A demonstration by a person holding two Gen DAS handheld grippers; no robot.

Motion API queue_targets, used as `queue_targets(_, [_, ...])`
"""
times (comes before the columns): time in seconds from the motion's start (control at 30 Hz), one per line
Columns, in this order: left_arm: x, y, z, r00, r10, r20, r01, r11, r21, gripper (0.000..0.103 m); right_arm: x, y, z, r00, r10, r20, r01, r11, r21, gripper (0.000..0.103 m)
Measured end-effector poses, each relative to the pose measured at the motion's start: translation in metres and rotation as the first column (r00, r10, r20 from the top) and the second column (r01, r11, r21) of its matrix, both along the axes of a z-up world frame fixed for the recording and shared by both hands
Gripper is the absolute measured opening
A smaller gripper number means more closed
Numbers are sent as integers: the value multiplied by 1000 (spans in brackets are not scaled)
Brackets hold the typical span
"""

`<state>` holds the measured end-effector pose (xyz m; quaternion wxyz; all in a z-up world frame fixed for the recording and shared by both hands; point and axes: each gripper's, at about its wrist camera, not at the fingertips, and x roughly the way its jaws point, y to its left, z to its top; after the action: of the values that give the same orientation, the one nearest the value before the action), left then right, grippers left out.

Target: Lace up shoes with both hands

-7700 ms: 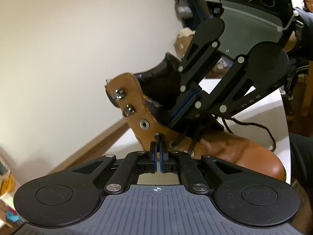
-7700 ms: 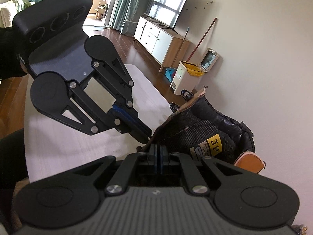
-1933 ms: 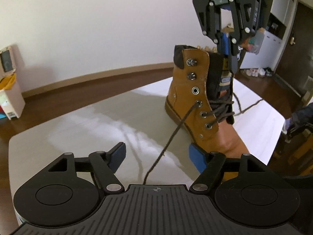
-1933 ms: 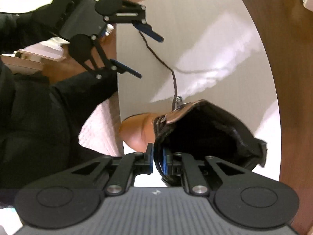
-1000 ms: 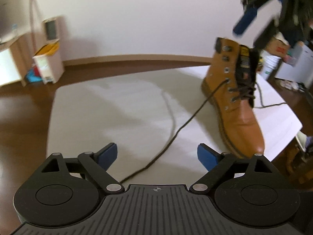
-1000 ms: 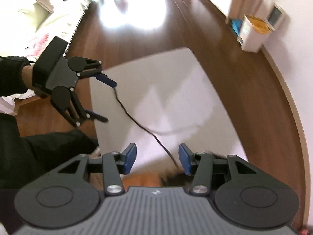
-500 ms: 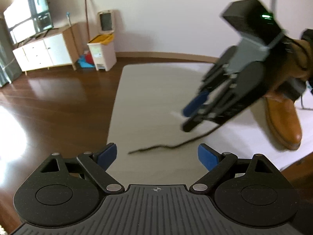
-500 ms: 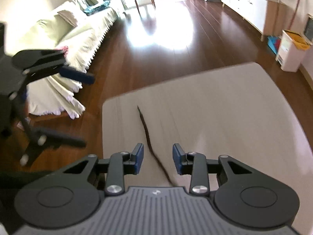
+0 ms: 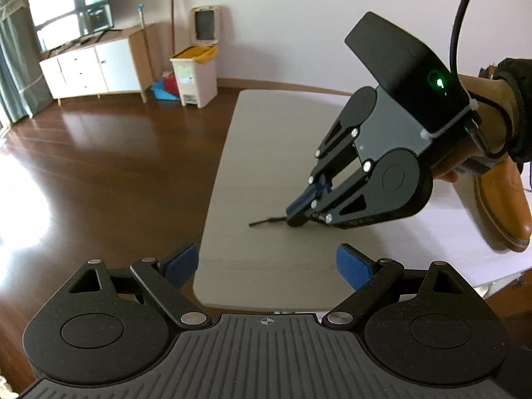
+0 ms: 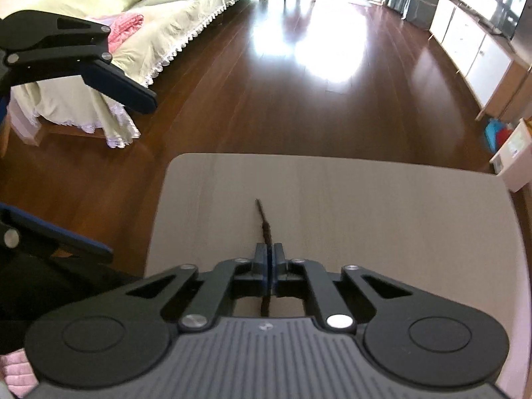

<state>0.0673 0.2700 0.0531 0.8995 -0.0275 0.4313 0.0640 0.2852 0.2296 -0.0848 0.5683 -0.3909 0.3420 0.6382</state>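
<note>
We see the right hand-held gripper [image 9: 296,214] lowered near the front-left part of the bench [image 9: 266,153], its jaws pinched together on the lace [image 10: 264,221]. A short stiff end of the lace sticks out past the fingertips toward the bench's left edge and lies on, or just above, the surface; we cannot tell which. In the right wrist view the rest of the lace runs back between the fingers and under the gripper body, where it is lost to us.

The left hand-held gripper [image 9: 267,264] hangs just off the near edge of the bench, jaws spread wide and holding nothing, its blue pads [image 9: 349,264] flanking the rounded near corner. Between it and the right one lies a bare stretch of bench. Beyond the left and far edges there is only dark wood floor [image 9: 99,166].

The boot [image 9: 502,206] stands at the right side of the bench, well apart from the lace end. Only its tan toe and sole show; the shaft, eyelets and laced part are hidden behind the right gripper and the person's wrist [image 9: 482,133], and the frame cuts off its right side. A white cloth or sheet [image 9: 465,259] under the boot reaches the near right edge.
</note>
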Motion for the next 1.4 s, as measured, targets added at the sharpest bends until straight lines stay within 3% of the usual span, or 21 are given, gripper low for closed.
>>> queue_targets(0.1, [13,-14,9,998,-41,44,43,999,-26,94,21,-23,18,967,-187,-173,198,979,49,3])
queue_targets(0.13, [19,-20,12,997,-57,61,59,998,-34,94,39,-39,26,911,-302,-283,331,942,61,3])
queue_targets(0.17, [25,-25,14,994,-73,80,76,996,-40,94,62,-65,36,797,-427,-427,499,864,66,3])
queue_targets(0.2, [33,-34,18,990,-96,104,101,994,-41,94,71,-78,39,738,-473,-480,568,820,65,3])
queue_targets(0.23, [43,-46,23,984,-123,131,129,991,-36,94,86,-108,48,612,-550,-569,695,716,55,3])
queue_targets(0.3, [57,-67,31,969,-170,180,177,984,-22,94,98,-145,59,480,-600,-641,804,593,47,3])
queue_targets(0.33, [65,-82,37,955,-203,216,211,977,-14,94,102,-176,70,393,-623,-676,865,500,43,3])
queue_targets(0.4, [76,-106,46,929,-259,264,269,963,-2,94,103,-203,79,324,-641,-696,907,419,36,3])
queue_targets(0.43, [81,-119,49,916,-288,279,297,955,9,93,104,-224,84,269,-642,-717,929,369,18,3])
queue_targets(0.5, [91,-143,53,892,-346,291,350,936,40,82,106,-249,90,208,-637,-742,949,316,-5,3])
queue_targets(0.57, [99,-161,54,876,-390,286,390,919,60,61,102,-274,92,145,-626,-766,962,269,-38,3])
queue_targets(0.6, [103,-168,55,870,-407,279,405,912,68,59,99,-282,92,122,-619,-776,967,251,-49,3])
queue_targets(0.7, [110,-190,57,854,-450,262,442,892,93,50,85,-301,90,97,-628,-772,977,207,-45,3])
queue_targets(0.77, [114,-201,58,841,-486,238,476,873,105,17,77,-318,89,81,-634,-769,984,175,-42,3])
queue_targets(0.83, [120,-210,58,824,-531,197,523,847,96,3,69,-323,79,61,-634,-771,986,157,-51,3])
queue_targets(0.97, [120,-221,60,769,-618,162,608,786,111,3,63,-339,61,17,-621,-784,991,115,-70,4])
queue_targets(1.1, [116,-224,64,649,-752,112,722,656,219,3,56,-354,59,20,-615,-788,992,107,-59,15])
queue_targets(1.17, [116,-222,67,580,-810,92,769,581,267,3,50,-369,64,64,-636,-769,993,118,-15,15])
queue_targets(1.2, [116,-221,68,539,-838,82,793,538,286,3,47,-372,68,106,-659,-745,991,136,21,15])
queue_targets(1.3, [117,-217,76,382,-923,42,856,370,362,3,40,-382,81,231,-720,-655,972,196,127,16])
queue_targets(1.4, [118,-216,85,226,-974,-17,887,199,418,3,30,-376,102,401,-763,-507,916,319,245,25])
